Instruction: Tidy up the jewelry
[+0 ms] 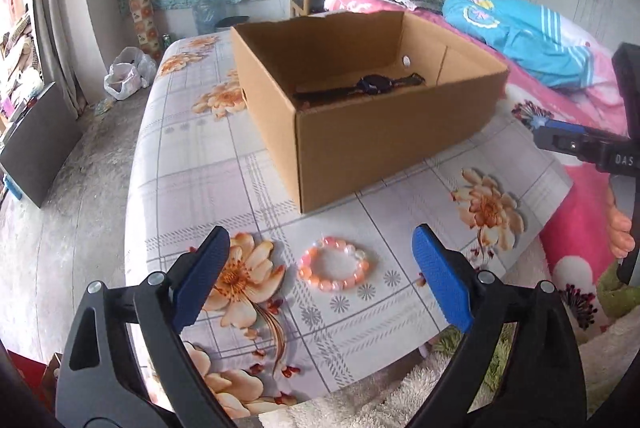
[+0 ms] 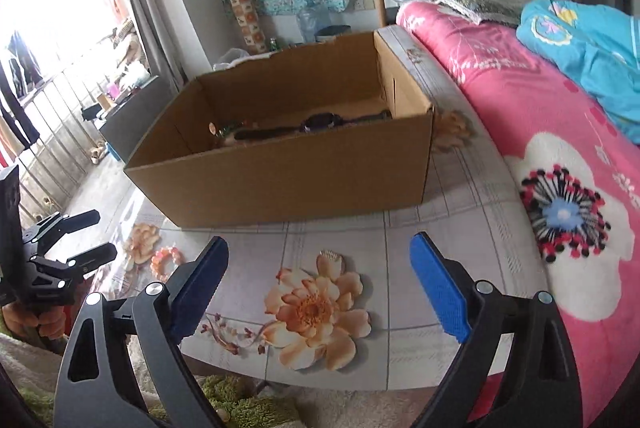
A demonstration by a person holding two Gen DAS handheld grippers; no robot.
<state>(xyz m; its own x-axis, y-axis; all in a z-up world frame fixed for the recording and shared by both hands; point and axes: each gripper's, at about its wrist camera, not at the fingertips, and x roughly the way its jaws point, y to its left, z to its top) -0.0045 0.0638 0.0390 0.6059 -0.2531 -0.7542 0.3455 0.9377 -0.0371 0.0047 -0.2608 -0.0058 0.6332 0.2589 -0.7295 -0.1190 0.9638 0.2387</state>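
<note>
A pink and orange bead bracelet [image 1: 335, 264] lies on the floral sheet, just ahead of and between the open fingers of my left gripper [image 1: 322, 248]. It also shows in the right wrist view [image 2: 167, 260], beside the left gripper [image 2: 86, 236]. An open cardboard box [image 1: 384, 132] stands beyond it with a black watch [image 1: 360, 88] inside; the box [image 2: 280, 180] and watch [image 2: 316, 122] also show in the right wrist view. My right gripper [image 2: 318, 252] is open and empty above the sheet, and its tip [image 1: 560, 140] shows in the left wrist view.
The bed has a floral sheet [image 1: 208, 164] whose edge drops off at the left to a concrete floor [image 1: 60, 196]. A pink blanket [image 2: 540, 132] and a blue cloth [image 2: 592, 56] lie to the right. A fluffy rug [image 1: 400, 396] is at the near edge.
</note>
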